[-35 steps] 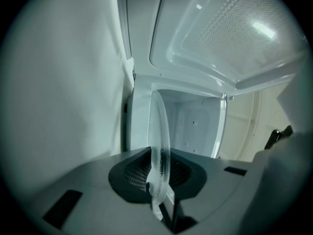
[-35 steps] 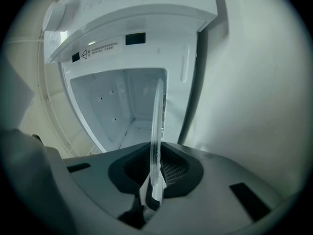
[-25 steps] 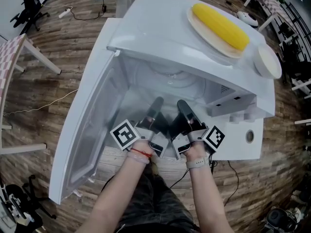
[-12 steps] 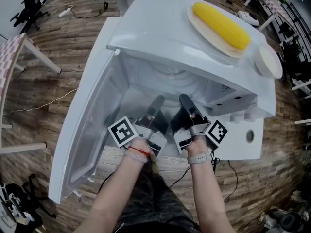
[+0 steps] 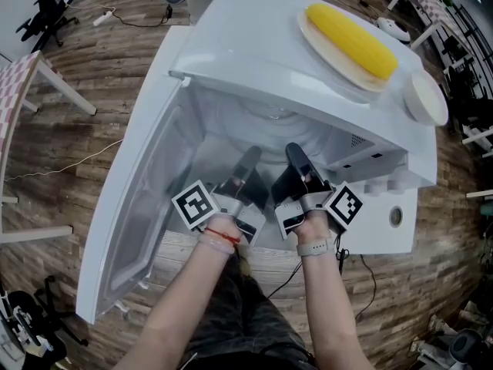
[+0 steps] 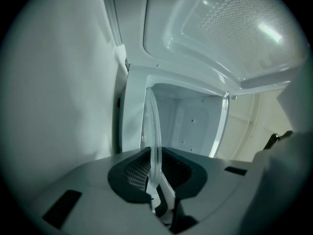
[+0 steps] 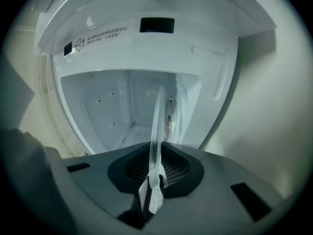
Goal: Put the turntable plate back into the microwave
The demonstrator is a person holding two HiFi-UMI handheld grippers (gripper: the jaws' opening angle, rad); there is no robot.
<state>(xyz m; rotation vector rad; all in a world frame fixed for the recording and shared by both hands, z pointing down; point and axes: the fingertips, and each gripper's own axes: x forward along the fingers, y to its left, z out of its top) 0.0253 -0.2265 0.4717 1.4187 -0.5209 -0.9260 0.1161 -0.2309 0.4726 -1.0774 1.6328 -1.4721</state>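
Observation:
The clear glass turntable plate [image 5: 266, 122] hangs inside the open white microwave [image 5: 254, 45], hard to make out in the head view. My left gripper [image 5: 248, 163] holds its near left rim and my right gripper [image 5: 297, 159] its near right rim, both reaching into the cavity. In the left gripper view the plate [image 6: 155, 131] shows edge-on, clamped in the left gripper [image 6: 155, 177]. The right gripper view likewise shows the plate [image 7: 158, 126] edge-on, pinched by the right gripper [image 7: 155, 173], with the cavity's back wall beyond.
The microwave door [image 5: 135, 199] stands swung open to the left. On top of the oven lie a plate with a corn cob [image 5: 350, 41] and a small white dish [image 5: 426, 99]. The control knob [image 5: 396, 216] is at the right. Wooden floor surrounds it.
Both grippers have crept slightly deeper into the cavity with the plate; the right one has moved a bit more than the left.

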